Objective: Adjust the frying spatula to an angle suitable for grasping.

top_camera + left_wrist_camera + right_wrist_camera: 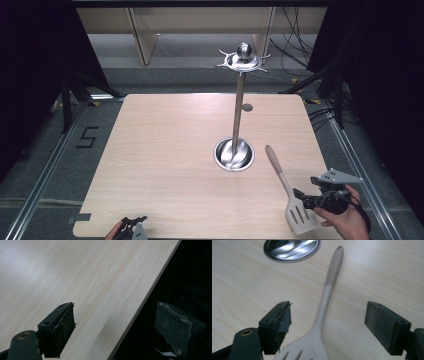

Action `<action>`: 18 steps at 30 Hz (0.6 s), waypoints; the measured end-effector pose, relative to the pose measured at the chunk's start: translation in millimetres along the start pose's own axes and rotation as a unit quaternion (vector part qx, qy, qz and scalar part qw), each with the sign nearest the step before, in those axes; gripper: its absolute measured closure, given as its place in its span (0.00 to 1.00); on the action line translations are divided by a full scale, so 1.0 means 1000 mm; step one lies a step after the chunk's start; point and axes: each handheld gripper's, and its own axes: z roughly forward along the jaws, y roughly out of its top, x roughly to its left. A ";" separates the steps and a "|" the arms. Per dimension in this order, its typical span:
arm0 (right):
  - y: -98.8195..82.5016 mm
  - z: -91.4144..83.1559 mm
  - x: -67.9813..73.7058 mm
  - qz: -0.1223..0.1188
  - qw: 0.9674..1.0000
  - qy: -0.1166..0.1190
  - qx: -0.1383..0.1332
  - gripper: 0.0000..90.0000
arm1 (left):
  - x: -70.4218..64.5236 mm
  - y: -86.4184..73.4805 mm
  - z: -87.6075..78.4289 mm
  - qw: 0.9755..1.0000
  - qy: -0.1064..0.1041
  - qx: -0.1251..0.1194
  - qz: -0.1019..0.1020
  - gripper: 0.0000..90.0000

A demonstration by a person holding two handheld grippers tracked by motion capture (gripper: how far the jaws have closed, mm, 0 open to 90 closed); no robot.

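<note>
A pale slotted spatula (289, 194) lies flat on the wooden table (165, 150), its tan handle pointing toward the steel stand's round base (234, 155). In the right gripper view the spatula (324, 305) runs up between my open jaws, with its slotted head at the bottom. My right gripper (304, 197) is held by a hand at the table's near right, just right of the spatula's head, and is open (328, 322). My left gripper (134, 223) sits at the near edge, open (115, 325) over the table's edge, with nothing between its jaws.
A tall steel rod (238, 107) rises from the base and carries a hooked ring with a ball knob (243, 54) on top. Dark curtains, cables (295, 35) and metal floor rails (45, 170) surround the table. A small round mark (247, 107) lies behind the rod.
</note>
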 end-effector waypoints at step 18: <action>0.040 0.021 -0.001 -0.048 0.995 -0.007 0.084 0.39 | 0.000 0.000 0.000 1.000 0.000 0.000 0.008 0.17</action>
